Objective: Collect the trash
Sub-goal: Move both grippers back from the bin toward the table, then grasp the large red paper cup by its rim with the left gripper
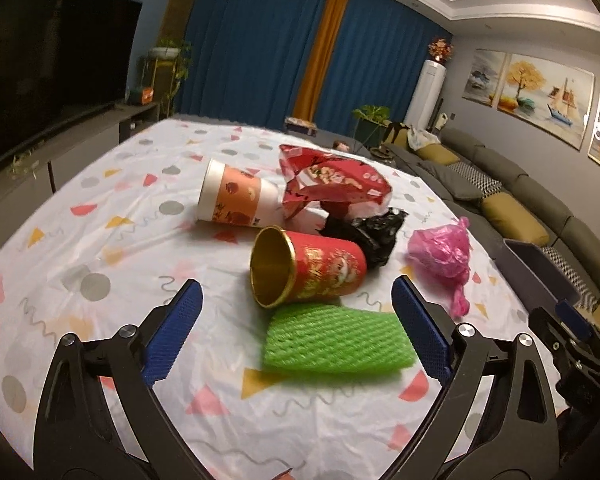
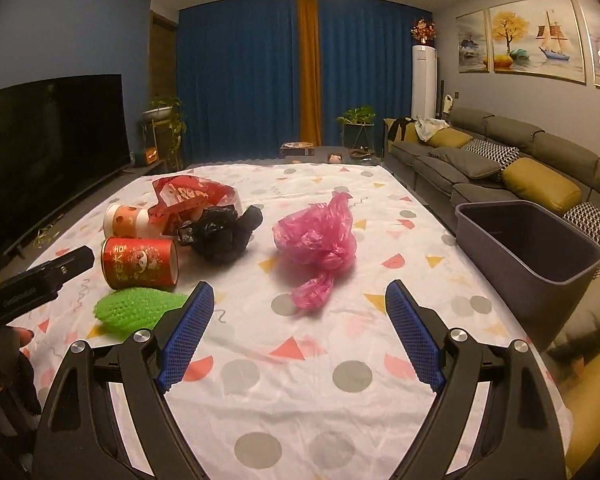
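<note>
Trash lies on a patterned tablecloth (image 1: 100, 216) (image 2: 300, 380). A green foam net (image 1: 336, 340) (image 2: 136, 310) sits nearest, just ahead of my open left gripper (image 1: 296, 292), which holds nothing. Behind the net a red cup with a gold inside (image 1: 308, 268) (image 2: 140, 262) lies on its side. Further back are a white and orange paper cup (image 1: 236, 198) (image 2: 126, 220), a red crumpled wrapper (image 1: 332, 180) (image 2: 188, 196) and a black bag (image 1: 364, 232) (image 2: 220, 236). A pink knotted bag (image 1: 444, 252) (image 2: 320, 244) lies ahead of my open, empty right gripper (image 2: 298, 292).
A grey bin (image 2: 528, 248) (image 1: 540, 268) stands at the table's right edge, beside a long grey sofa (image 2: 500, 160). A dark TV (image 2: 52, 140) fills the left wall. The right gripper's body (image 1: 572, 344) shows at the left wrist view's right edge.
</note>
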`<state>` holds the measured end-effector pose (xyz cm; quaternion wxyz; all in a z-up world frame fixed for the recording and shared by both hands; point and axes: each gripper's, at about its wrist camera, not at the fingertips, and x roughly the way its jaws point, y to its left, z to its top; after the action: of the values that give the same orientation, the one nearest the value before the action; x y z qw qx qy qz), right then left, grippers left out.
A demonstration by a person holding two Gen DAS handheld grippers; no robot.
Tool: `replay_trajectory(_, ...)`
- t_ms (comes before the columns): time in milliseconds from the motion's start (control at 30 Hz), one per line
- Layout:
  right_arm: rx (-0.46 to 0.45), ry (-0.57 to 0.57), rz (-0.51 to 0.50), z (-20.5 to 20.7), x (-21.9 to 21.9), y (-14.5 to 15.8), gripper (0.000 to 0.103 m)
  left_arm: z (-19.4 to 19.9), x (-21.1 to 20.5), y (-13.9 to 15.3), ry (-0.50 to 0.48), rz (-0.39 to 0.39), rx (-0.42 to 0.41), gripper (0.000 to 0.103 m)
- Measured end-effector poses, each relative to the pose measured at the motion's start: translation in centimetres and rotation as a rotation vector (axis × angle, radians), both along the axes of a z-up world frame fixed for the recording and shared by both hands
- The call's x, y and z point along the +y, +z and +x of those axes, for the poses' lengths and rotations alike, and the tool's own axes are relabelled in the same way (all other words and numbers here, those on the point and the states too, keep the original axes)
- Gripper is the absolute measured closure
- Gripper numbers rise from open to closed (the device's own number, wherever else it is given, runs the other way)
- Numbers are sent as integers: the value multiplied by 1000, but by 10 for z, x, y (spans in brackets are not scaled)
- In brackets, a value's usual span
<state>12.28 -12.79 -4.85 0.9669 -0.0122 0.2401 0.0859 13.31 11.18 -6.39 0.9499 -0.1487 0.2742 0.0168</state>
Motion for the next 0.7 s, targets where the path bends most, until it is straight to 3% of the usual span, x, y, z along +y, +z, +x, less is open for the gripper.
replay_trajectory(167,1,4,-9,13,4,0,18,21,4,-11,-26,-28,56,27)
replay_trajectory(300,9,-3,-23,28,5,-2,18,37,3,-18,-73,-70,84,35)
replay_trajectory(700,29,-35,-62,72,4,-7,18,59,-1,-25,-154,-156,106,83)
